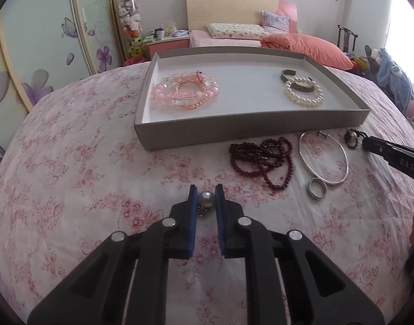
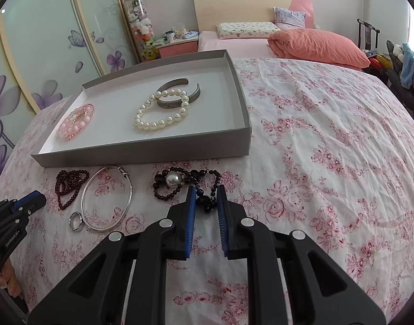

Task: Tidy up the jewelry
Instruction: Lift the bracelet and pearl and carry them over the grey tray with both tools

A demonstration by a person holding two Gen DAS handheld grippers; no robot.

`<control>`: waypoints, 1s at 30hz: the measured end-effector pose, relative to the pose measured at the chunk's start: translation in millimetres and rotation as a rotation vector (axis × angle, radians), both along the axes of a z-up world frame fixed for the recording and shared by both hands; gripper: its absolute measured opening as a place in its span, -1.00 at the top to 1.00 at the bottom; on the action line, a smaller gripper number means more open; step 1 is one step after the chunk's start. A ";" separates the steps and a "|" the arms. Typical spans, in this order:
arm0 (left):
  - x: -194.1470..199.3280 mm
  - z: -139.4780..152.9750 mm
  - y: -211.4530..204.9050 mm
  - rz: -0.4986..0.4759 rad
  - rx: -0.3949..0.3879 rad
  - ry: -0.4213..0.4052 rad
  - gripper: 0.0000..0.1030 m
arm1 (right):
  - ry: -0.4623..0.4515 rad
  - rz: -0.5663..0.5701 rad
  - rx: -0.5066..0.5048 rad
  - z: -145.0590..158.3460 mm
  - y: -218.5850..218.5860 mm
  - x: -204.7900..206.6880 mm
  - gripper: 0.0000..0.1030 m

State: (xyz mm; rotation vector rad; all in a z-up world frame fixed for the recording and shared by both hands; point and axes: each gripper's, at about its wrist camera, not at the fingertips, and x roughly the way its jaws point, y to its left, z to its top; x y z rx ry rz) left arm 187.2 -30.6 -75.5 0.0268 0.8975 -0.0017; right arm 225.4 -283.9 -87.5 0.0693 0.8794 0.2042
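Pink-flowered cloth [image 1: 79,178] covers the surface, with a bed and an orange quilt [image 2: 318,44] behind it. On the cloth sits a shallow grey tray [image 1: 244,128] holding pink bead bracelets [image 1: 185,92] toward one end and, toward the other, a white pearl bracelet [image 1: 304,93] overlapping an engraved metal cuff [image 2: 177,94]. In front of the tray, on the cloth, lie a dark red bead strand [image 1: 263,159], a thin silver bangle [image 1: 324,157] and, touching its rim, a small silver ring [image 1: 317,188]. The left gripper [image 1: 206,197] has its blue pads drawn in narrow on a grey pearl piece [image 1: 206,199] with a bit of metal fitting showing beneath it. The right gripper [image 2: 206,199] is likewise nearly closed, its pads pinching a black bead strand [image 2: 190,182] that carries one large silver pearl and lies on the cloth just in front of the tray's near wall. Fingers [image 2: 6,279] of the person's left hand show at the edge of the right wrist view.
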 end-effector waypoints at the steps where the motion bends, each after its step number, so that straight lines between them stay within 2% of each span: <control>1: 0.7 0.2 0.7 0.004 0.002 0.000 0.73 | 0.000 -0.001 -0.001 -0.2 -0.6 -0.4 0.67; 12: 5.0 1.4 1.4 0.011 -0.003 -0.001 0.73 | -0.005 0.003 -0.035 0.9 1.7 0.1 0.68; 24: 6.1 3.2 16.8 0.048 -0.041 -0.007 0.74 | -0.125 0.051 0.080 28.8 2.7 -7.2 0.68; 30: 4.8 5.5 21.1 0.064 -0.046 -0.018 0.74 | -0.171 0.080 0.102 37.8 9.6 -12.9 0.68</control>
